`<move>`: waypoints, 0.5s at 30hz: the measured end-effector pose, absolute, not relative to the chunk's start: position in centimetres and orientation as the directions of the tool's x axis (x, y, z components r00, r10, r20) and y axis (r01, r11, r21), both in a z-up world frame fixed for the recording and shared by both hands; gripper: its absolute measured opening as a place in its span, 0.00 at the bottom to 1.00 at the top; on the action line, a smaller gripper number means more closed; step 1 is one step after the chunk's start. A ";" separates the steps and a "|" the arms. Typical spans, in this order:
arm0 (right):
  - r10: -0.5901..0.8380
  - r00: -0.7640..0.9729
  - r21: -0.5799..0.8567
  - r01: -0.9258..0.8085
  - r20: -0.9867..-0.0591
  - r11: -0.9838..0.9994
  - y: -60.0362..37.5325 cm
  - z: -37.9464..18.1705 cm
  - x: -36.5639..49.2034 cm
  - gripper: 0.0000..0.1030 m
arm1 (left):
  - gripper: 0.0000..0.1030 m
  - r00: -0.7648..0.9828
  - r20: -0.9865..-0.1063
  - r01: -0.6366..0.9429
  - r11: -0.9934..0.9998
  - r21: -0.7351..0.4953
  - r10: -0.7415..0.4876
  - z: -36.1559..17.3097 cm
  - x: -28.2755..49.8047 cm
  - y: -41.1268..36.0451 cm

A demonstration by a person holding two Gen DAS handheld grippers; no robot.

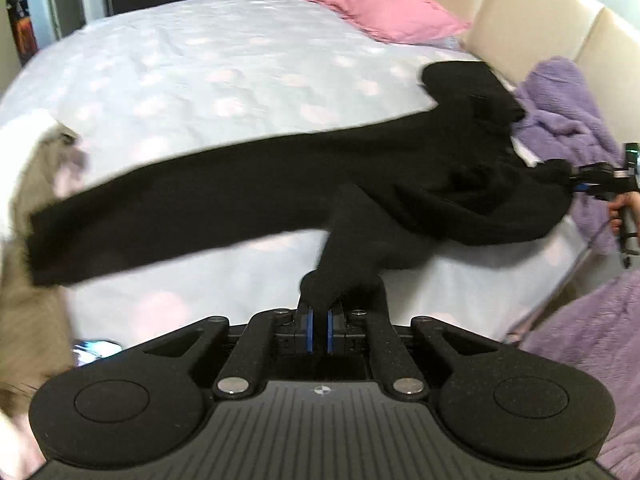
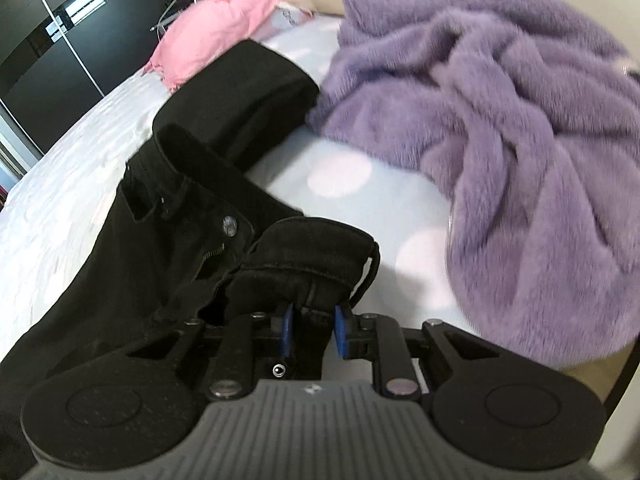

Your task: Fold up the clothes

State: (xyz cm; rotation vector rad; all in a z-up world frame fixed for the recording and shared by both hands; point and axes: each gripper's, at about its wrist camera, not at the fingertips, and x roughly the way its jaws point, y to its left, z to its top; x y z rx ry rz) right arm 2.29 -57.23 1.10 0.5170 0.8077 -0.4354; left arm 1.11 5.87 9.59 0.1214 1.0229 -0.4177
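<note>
Black trousers (image 1: 256, 184) are stretched across the bed (image 1: 224, 72). A fold of one leg is pinched by the left claw (image 1: 319, 330); the waistband is clamped in the right claw (image 2: 313, 330), beside a purple blanket (image 2: 500, 100).

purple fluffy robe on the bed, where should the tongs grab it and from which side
Probably the raised ridge of a fold on the bunched purple fleece robe, coming from above at the bed's near edge. It lies crumpled with no flat hem showing, and the black jeans crowd its left.
</note>
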 end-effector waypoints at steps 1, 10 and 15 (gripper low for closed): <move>-0.177 0.623 0.264 0.549 -0.762 0.793 -57.2 1.2 2.8 0.22 | 0.04 0.457 -0.854 0.387 0.920 -0.060 -0.248 9.9 1.9 6.5; -0.238 0.643 0.210 0.540 -0.728 0.815 -56.8 1.9 5.7 0.22 | 0.04 0.380 -0.925 0.333 0.931 0.147 0.010 3.7 11.0 11.2; -0.256 0.636 0.185 0.542 -0.728 0.820 -56.6 2.1 6.8 0.22 | 0.04 0.409 -0.912 0.325 0.932 0.159 0.013 2.2 11.8 12.6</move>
